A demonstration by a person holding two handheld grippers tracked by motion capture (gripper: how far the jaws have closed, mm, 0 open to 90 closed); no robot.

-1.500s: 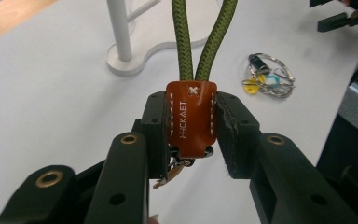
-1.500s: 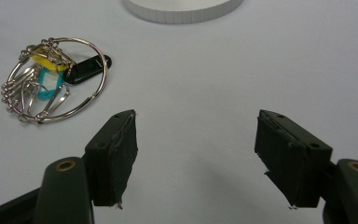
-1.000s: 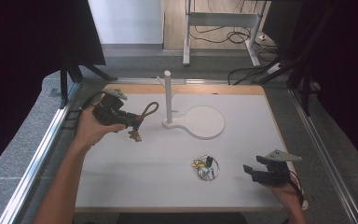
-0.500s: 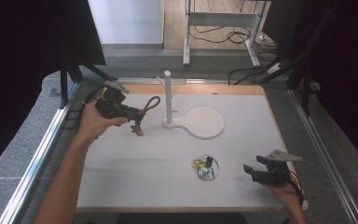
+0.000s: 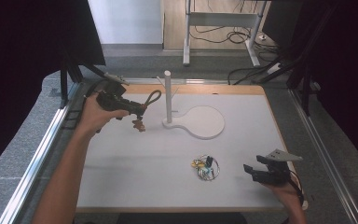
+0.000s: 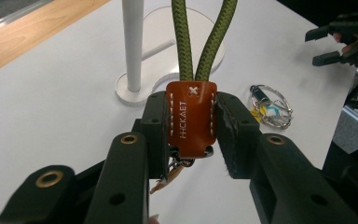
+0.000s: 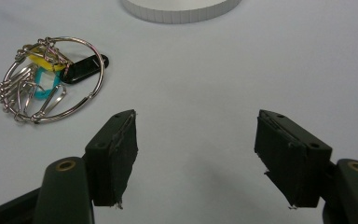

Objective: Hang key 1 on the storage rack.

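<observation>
Hanging clamped keychain (image 6: 190, 119) beside white stand (image 5: 168, 98)

I see an orange-brown leather tag (image 6: 191, 119) with white stitching and pale lettering, on an olive-green cord loop (image 6: 205, 39). The stand (image 5: 168, 95) and table (image 5: 135, 168) are white. The key ring (image 7: 51, 79) is silver, carrying yellow, turquoise and black pieces.

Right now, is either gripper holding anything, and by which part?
The left gripper holds a keychain by its orange leather tab, jaws clamped on the tab's sides, the green cord loop pointing away. The right gripper is open and holds nothing.
</observation>
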